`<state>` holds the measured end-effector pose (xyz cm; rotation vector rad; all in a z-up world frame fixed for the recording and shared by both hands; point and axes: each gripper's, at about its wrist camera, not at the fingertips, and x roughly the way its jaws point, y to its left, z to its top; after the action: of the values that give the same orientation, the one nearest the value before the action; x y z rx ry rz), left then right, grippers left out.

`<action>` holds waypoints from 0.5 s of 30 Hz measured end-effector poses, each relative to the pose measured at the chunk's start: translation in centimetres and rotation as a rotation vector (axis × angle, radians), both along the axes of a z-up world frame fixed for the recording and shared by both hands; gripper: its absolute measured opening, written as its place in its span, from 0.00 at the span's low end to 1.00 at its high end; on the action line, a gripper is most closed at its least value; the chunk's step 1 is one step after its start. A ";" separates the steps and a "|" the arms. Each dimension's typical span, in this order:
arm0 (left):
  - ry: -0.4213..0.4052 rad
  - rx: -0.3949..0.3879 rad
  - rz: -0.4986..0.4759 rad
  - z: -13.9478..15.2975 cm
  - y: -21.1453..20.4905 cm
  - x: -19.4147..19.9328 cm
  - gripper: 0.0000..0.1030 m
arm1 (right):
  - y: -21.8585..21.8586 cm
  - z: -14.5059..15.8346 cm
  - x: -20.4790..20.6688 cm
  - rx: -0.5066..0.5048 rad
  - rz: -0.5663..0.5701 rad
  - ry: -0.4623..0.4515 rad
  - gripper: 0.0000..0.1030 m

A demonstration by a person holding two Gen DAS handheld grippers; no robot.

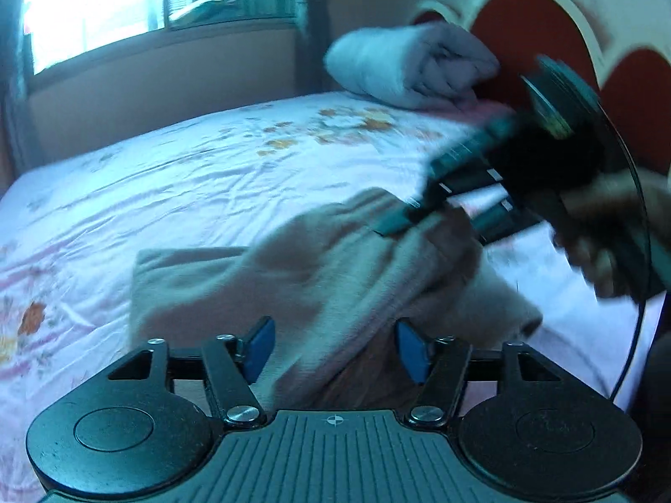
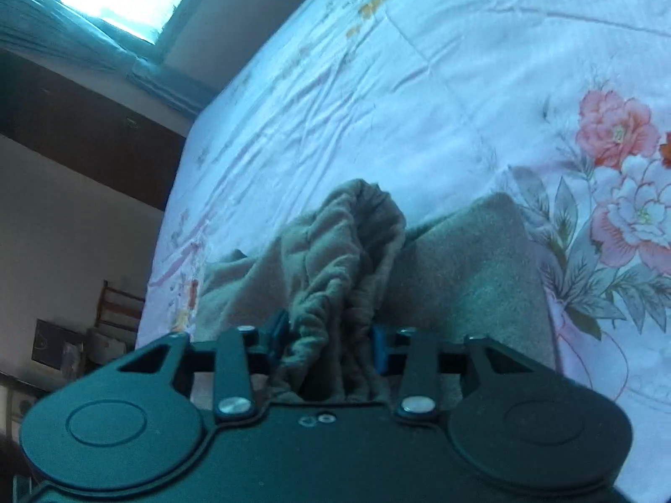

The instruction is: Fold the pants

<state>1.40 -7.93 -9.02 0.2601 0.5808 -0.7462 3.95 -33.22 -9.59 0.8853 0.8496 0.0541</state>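
Note:
Beige fleece pants (image 1: 318, 276) lie partly folded on the floral bedsheet (image 1: 188, 176). My left gripper (image 1: 333, 350) has its blue pads (image 1: 260, 348) apart with pants fabric between them, lifted off the bed. My right gripper (image 2: 331, 341) is shut on a bunched part of the pants (image 2: 335, 260), seemingly the elastic waistband; its pads are mostly hidden by cloth. In the left wrist view the right gripper (image 1: 398, 220) comes in from the right, blurred, clamped on the raised fabric. A flat folded part (image 2: 469, 268) lies on the sheet.
A rolled grey blanket (image 1: 402, 63) rests against the red and cream headboard (image 1: 524, 21) at the bed's head. A window (image 1: 105, 0) and wall stand beyond the bed. Dark furniture (image 2: 84, 134) and shelves lie off the bed's far side. A black cable (image 1: 637, 293) hangs at right.

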 end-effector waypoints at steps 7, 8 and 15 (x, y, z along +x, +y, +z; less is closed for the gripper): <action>0.136 -0.234 0.117 2.1 5.9 2.6 0.78 | 0.1 1.8 -2.0 -0.110 -0.020 -0.041 0.23; 0.148 -0.242 0.160 2.0 6.7 3.3 0.78 | -0.2 1.9 -2.5 -0.116 -0.033 -0.041 0.23; 0.198 -0.181 0.220 -0.4 7.6 6.5 0.78 | -2.2 0.7 -5.0 -0.186 -0.111 0.024 0.26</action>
<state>7.89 -0.35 -9.46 -0.0467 0.7121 -0.6099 -1.03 -35.46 -8.85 0.7579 0.8123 -0.1300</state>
